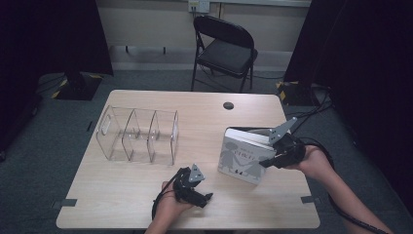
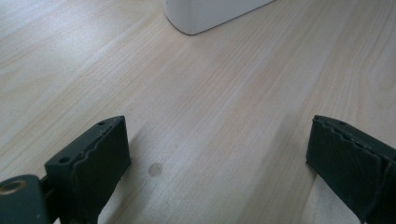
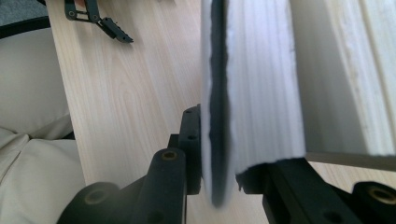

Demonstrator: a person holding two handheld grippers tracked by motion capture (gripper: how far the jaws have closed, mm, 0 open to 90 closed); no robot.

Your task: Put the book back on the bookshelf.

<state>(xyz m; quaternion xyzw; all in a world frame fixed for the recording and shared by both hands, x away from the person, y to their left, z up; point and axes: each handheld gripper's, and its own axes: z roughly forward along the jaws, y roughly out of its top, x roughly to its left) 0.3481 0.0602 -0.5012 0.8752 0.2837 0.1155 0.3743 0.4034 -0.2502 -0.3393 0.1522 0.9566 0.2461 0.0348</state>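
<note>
Book (image 1: 242,157), white-covered with grey figures on its front, stands tilted on the right half of the tabletop (image 1: 122,195), its front cover facing the person and its page block showing pale in the right gripper view. Right gripper (image 1: 271,159) is clamped on the book's right edge, one jaw against the front cover and the other behind the pages, with the person's hand behind it. Left gripper (image 1: 203,198) rests low near the tabletop's near edge, well apart from the book, its jaws wide apart with bare wood between them, while a clear plastic divider rack (image 1: 139,135) stands empty on the left side.
</note>
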